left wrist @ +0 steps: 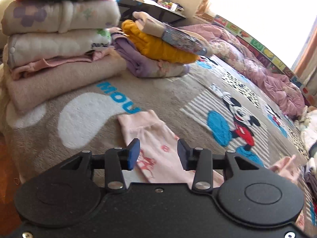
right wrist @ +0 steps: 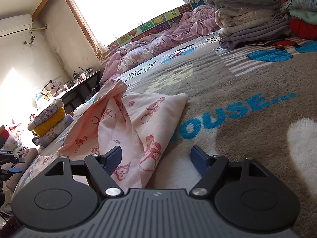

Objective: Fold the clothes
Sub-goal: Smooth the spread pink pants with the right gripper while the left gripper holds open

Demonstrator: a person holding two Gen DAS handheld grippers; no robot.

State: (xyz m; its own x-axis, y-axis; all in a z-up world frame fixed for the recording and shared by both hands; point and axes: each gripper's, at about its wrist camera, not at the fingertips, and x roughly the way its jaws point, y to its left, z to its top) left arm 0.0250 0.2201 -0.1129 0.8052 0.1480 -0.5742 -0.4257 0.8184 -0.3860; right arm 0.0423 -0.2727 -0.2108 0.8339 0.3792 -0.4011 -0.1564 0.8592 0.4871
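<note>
Pink printed garment (right wrist: 126, 123) lies rumpled on the Mickey Mouse blanket (right wrist: 247, 83); left gripper (left wrist: 158, 154) and right gripper (right wrist: 156, 158) both gape wide, holding nothing

Two grippers are counted: the left gripper (left wrist: 158, 154) at the bottom of the left wrist view and the right gripper (right wrist: 156, 160) at the bottom of the right wrist view, each with two blue-padded fingers set apart. One pink printed garment (right wrist: 126, 127) is seen at the centre of the right wrist view. Two piles of folded clothes are counted in the left wrist view: a tall pile (left wrist: 59, 35) at upper left and a smaller pile (left wrist: 156, 53) at upper centre. One further grey pile (right wrist: 251, 15) is seen at upper right of the right wrist view. One crumpled purple quilt (left wrist: 257, 63) is counted, and one cartoon-mouse blanket (left wrist: 178, 91).
</note>
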